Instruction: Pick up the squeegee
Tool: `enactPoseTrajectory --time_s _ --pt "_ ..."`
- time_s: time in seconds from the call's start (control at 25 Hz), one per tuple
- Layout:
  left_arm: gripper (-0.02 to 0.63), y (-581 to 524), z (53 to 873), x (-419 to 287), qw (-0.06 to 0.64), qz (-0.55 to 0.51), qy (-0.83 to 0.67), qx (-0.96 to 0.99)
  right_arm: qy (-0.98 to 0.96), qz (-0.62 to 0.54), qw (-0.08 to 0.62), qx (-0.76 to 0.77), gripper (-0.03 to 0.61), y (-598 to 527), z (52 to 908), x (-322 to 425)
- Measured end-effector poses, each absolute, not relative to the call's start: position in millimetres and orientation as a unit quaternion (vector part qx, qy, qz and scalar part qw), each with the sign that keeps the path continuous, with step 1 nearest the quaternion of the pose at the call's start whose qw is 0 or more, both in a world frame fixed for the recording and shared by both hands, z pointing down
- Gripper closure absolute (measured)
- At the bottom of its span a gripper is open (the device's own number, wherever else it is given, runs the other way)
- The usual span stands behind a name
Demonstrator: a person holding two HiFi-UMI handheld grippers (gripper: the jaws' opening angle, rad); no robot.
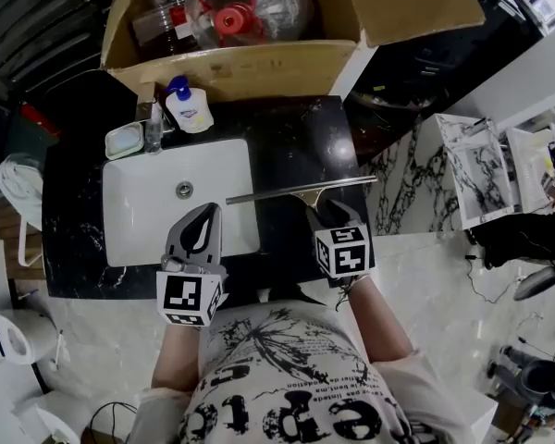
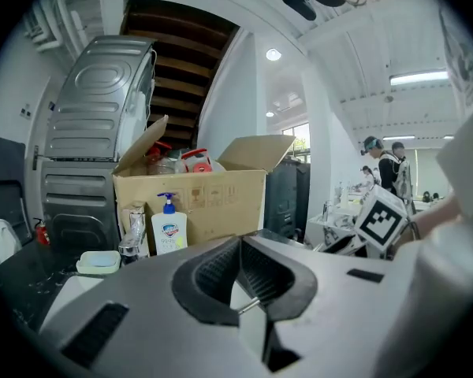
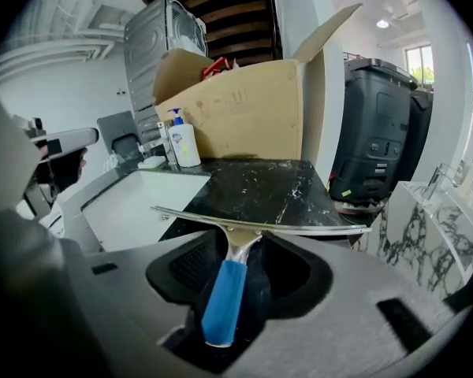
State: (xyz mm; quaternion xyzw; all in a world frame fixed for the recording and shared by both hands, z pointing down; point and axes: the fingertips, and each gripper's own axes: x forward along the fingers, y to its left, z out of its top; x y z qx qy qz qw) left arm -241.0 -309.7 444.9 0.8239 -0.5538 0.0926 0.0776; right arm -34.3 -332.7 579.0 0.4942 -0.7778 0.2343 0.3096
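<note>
Blue-handled squeegee (image 3: 223, 298) between parted right tongs (image 3: 243, 252)

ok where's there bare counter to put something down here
Bare black counter right of the sink, between the squeegee and the cardboard box. The sink is empty too. Crowded: back left corner, with tap, soap dish and soap bottle.

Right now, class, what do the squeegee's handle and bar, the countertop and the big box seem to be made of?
Squeegee handle: matte blue, probably rubber or plastic.
Squeegee bar: silvery with bright glints, likely metal.
Countertop: glossy black with white veins, marble or a stone look-alike.
Box: dull brown with folded flaps, cardboard.
</note>
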Motion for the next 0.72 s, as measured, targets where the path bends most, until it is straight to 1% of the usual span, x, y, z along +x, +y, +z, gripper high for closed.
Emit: enactPoseTrajectory --time_s 0.04,0.2,0.72 --pt "0.601 -311 448 -243 0.08 0.096 -0.551 0.825 -0.772 0.24 0.317 0.495 0.398 -333 585 -35" --pt "0.601 -317 456 -249 0.085 0.103 -0.541 0.83 -0.756 0.262 0.333 0.498 0.377 -332 605 -37" --pt "0.601 -336 474 -258 0.101 0.116 -0.528 0.835 -0.727 0.287 0.349 0.517 0.376 -348 633 -38"
